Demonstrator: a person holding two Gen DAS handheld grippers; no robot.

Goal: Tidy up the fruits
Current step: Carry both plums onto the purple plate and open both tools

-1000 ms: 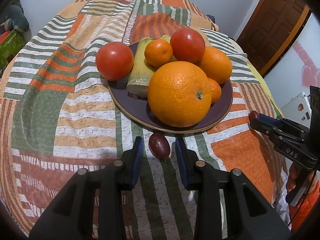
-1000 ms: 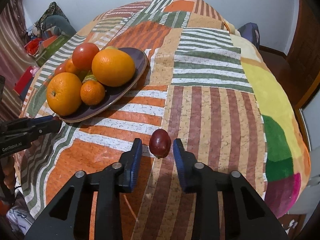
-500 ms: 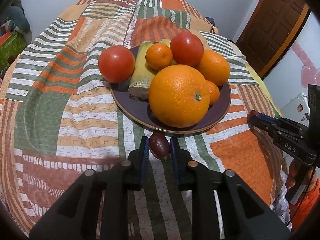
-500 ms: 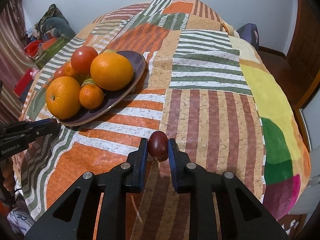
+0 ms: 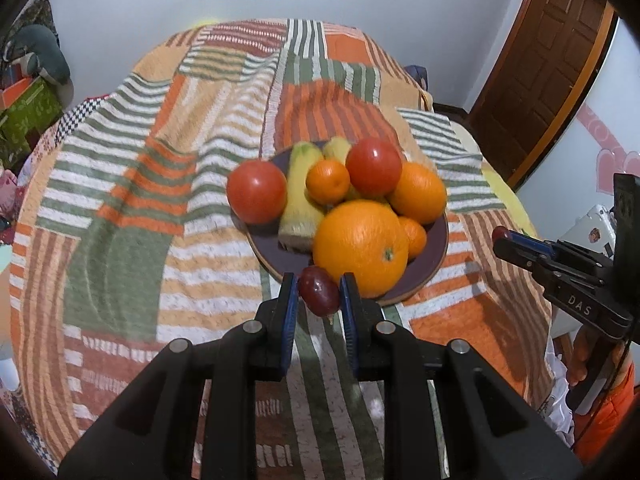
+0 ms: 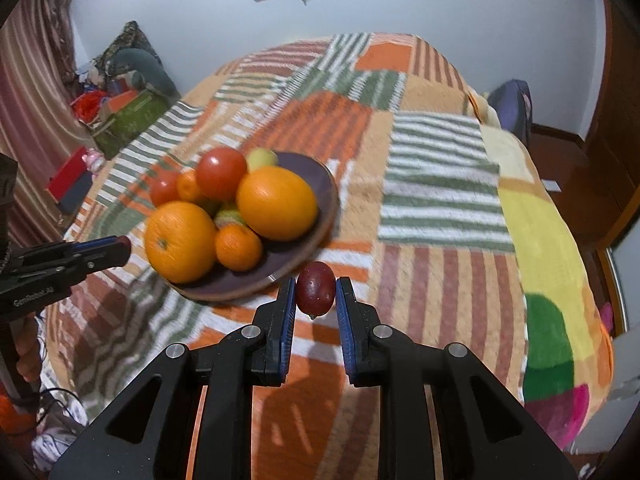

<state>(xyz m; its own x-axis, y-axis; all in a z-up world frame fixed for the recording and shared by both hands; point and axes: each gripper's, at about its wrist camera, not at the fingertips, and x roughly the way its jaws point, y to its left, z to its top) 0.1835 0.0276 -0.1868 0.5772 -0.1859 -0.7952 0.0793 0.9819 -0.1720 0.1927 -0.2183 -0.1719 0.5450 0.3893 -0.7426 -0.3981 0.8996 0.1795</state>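
Observation:
A dark purple plate (image 5: 434, 258) on the striped blanket holds oranges (image 5: 362, 246), tomatoes (image 5: 256, 192), mandarins and yellow-green banana pieces; it also shows in the right wrist view (image 6: 320, 184). My left gripper (image 5: 319, 294) is shut on a small dark red fruit (image 5: 319, 295), lifted just in front of the plate's near rim. My right gripper (image 6: 315, 294) is shut on another small dark red fruit (image 6: 315, 288), held above the blanket beside the plate's right edge. Each gripper shows from the side in the other's view, the right (image 5: 560, 268) and the left (image 6: 64, 260).
The patchwork blanket (image 6: 440, 184) covers a bed. Boxes and clutter (image 6: 128, 112) lie on the floor at the far left. A brown wooden door (image 5: 548, 64) stands at the far right. The bed's right edge drops off near a yellow and green patch (image 6: 548, 320).
Both grippers closed on their small red fruits and have lifted them off the blanket. Both views now sit higher and show more of the room.

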